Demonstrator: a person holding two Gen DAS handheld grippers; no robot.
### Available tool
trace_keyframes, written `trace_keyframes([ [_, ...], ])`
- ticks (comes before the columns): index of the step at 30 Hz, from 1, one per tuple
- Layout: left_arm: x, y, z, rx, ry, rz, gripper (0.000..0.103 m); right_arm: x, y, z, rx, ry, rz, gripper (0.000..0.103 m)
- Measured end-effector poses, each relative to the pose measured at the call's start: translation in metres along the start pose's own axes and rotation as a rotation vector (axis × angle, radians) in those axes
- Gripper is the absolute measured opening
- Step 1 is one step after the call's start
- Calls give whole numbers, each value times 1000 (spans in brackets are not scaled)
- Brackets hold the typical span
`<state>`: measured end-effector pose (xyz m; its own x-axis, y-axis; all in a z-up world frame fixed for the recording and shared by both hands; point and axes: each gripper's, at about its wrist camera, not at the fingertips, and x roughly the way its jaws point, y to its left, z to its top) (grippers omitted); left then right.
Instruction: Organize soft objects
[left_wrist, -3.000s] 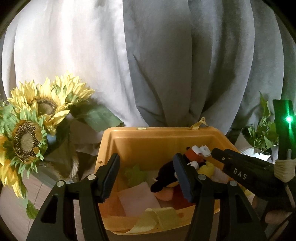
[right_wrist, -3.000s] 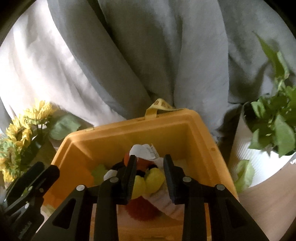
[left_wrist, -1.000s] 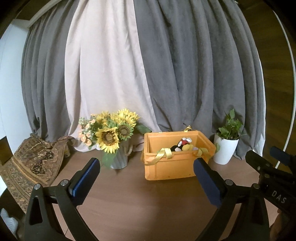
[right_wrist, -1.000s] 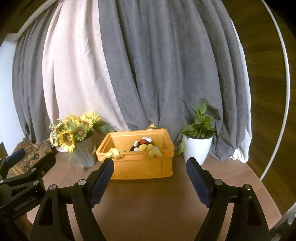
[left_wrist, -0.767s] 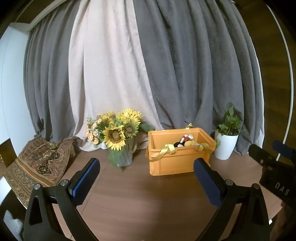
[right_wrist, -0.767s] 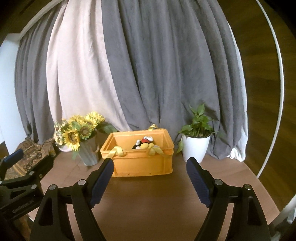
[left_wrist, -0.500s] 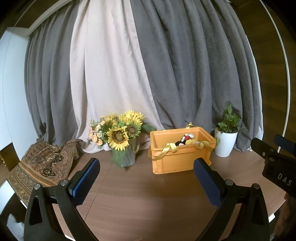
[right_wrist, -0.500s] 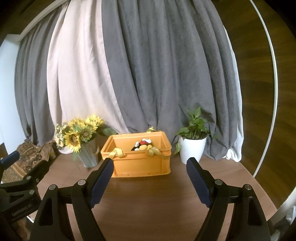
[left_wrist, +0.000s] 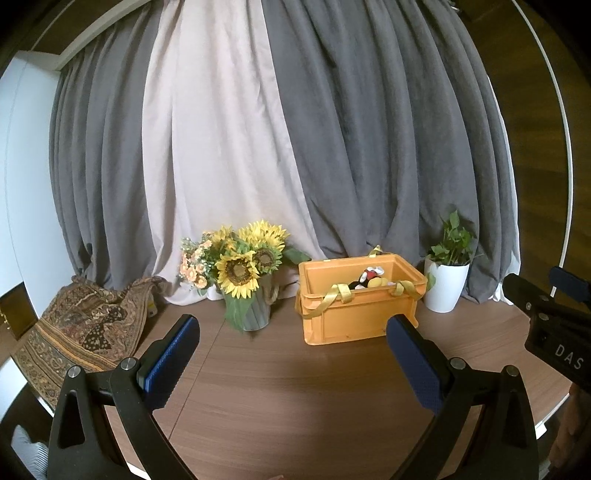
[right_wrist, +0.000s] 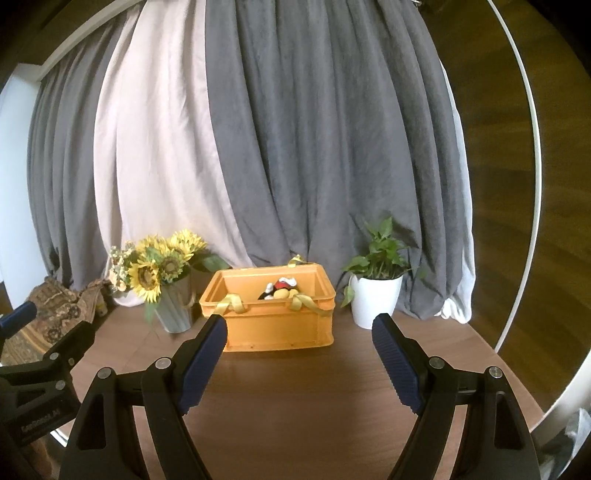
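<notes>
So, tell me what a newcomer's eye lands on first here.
The orange crate sits mid-table before the grey and pale curtains, a plush toy poking above its rim and yellow ribbons draped over the front edge. Sunflowers in a vase stand left of it, a white potted plant right.

Plush toys (right_wrist: 281, 288) half-hidden behind crate wall (right_wrist: 277, 325) — details too small.

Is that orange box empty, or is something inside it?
Not empty. A stuffed toy pokes above the rim of the orange box, and yellow ribbon hangs over its front edge.
</notes>
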<state>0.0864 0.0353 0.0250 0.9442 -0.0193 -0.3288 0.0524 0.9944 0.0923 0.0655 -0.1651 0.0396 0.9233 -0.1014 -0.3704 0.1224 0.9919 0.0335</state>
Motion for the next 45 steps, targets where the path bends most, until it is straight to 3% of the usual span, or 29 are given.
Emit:
trace_keyframes([
  [45, -11, -1, 4, -20, -20, 2, 103, -11, 3, 6, -11, -13, -9, 82],
])
